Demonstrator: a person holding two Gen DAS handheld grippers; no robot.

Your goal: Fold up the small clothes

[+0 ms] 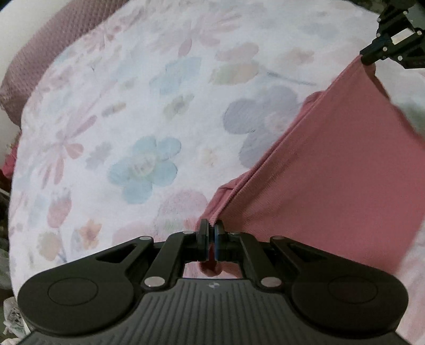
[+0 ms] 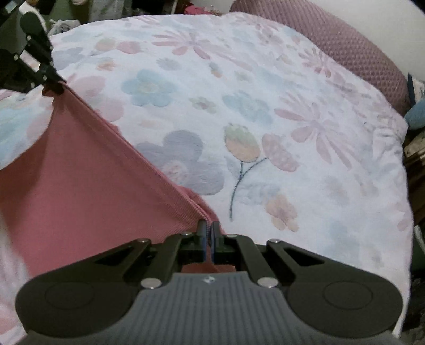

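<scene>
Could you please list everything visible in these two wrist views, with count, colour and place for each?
pink garment: one, dusty pink ribbed cloth, stretched taut between the two grippers above the bed, its ribbed hem running from one to the other.
floral bedspread: one, white with pastel blue, purple and pink flowers, covering the bed below the garment.
quilted cover: one, mauve, textured, along the far edge of the bed.
clutter: several items beyond the bed edge, too blurred to name.
left gripper: one, black, shut on one end of the garment's hem.
right gripper: one, black, shut on the other end of the hem.
</scene>
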